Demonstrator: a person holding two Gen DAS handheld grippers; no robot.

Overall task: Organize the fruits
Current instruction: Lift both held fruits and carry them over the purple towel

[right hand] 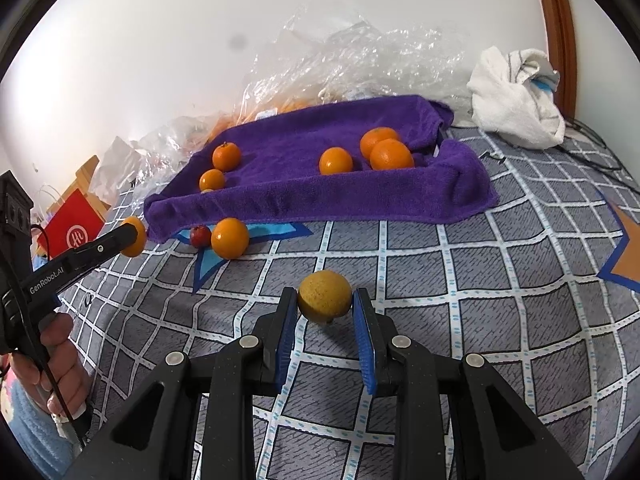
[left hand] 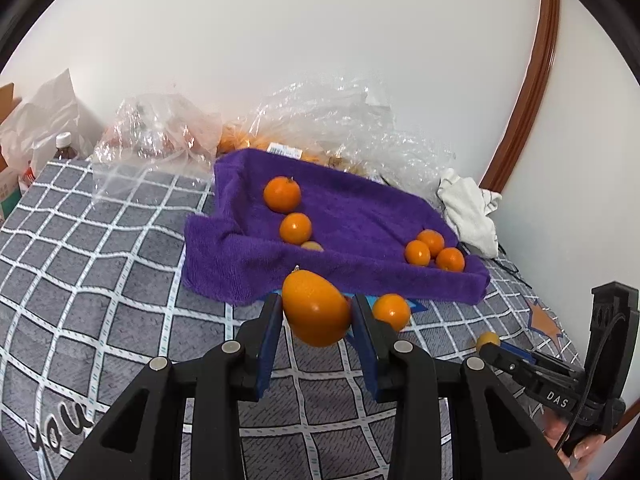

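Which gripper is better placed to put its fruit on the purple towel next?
Left, probably. The left gripper holds its orange right at the front edge of the purple towel; the right gripper, holding a yellow fruit, is farther back.

small fruit (left hand: pixel 311 245) half hidden behind towel fold (left hand: pixel 280 264), bagged fruit (left hand: pixel 240 142) blurred

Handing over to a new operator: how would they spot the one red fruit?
Find the purple towel-lined tray on the grey checked bedspread. Below its front-left corner, on a blue star print, a loose orange tangerine lies. The small dark red fruit touches its left side: the only non-orange, smallest fruit there.
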